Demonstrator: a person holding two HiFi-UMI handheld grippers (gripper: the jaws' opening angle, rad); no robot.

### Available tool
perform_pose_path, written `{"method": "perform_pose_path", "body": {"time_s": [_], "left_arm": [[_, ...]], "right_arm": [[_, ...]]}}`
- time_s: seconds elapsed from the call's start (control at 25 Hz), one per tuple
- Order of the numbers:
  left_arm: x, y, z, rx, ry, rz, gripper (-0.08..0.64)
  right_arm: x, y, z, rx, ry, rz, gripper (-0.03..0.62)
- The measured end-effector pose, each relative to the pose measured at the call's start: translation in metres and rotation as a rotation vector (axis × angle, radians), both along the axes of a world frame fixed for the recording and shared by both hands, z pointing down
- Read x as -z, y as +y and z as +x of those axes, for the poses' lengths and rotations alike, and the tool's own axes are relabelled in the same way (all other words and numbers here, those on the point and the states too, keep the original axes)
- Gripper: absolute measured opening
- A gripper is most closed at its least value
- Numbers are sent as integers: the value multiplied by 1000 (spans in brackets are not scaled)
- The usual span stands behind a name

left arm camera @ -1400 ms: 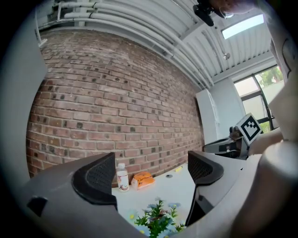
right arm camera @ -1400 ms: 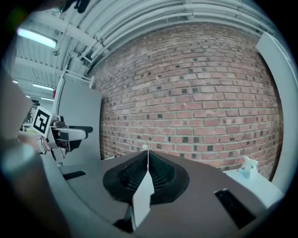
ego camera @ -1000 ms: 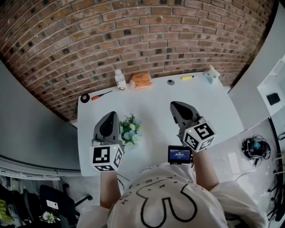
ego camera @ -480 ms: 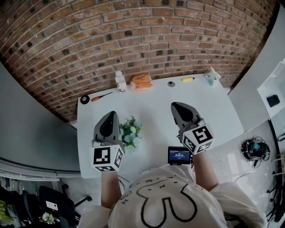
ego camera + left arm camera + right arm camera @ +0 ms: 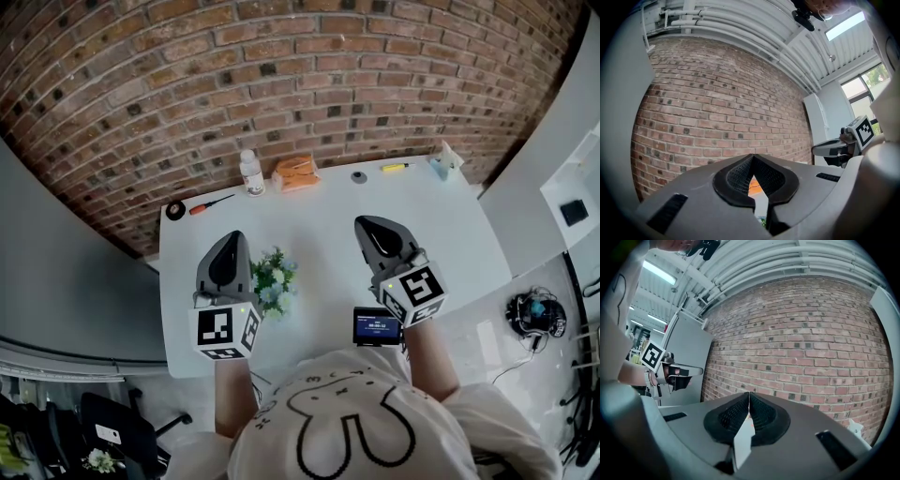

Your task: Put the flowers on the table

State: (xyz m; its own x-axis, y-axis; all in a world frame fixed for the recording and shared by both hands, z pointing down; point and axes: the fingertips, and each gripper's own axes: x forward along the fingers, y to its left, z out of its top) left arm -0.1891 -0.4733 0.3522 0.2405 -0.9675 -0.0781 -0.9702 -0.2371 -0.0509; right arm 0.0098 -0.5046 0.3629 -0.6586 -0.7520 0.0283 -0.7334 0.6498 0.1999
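A small bunch of flowers, white and pale blue blooms with green leaves, lies on the white table left of centre. My left gripper hovers just to the left of the bunch, close beside it, and points away toward the brick wall. Its jaws are shut with nothing between them. My right gripper is over the table's right half, well apart from the flowers. It is also shut and empty. A sliver of green leaf shows low in the left gripper view.
Along the far edge by the brick wall stand a clear bottle, an orange packet, a red-handled screwdriver, a black tape roll, a yellow pen and a pale blue object. A small screen device sits at the near edge.
Hardly anything: the right gripper has drifted slightly to the left. The flowers and the left gripper keep their places.
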Motion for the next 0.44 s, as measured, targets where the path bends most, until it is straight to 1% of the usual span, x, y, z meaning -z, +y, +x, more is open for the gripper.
{"method": "perform_pose_path", "body": {"time_s": [0.12, 0.24, 0.44], "left_arm": [[2, -2, 0, 2, -9, 9, 8], [3, -2, -3, 7, -3, 13, 8], [-1, -5, -2, 8, -14, 3, 8]], "right_arm": [[0, -1, 0, -2, 5, 0, 19], [-1, -3, 0, -6, 2, -1, 18], [0, -5, 0, -2, 6, 2, 18]]}}
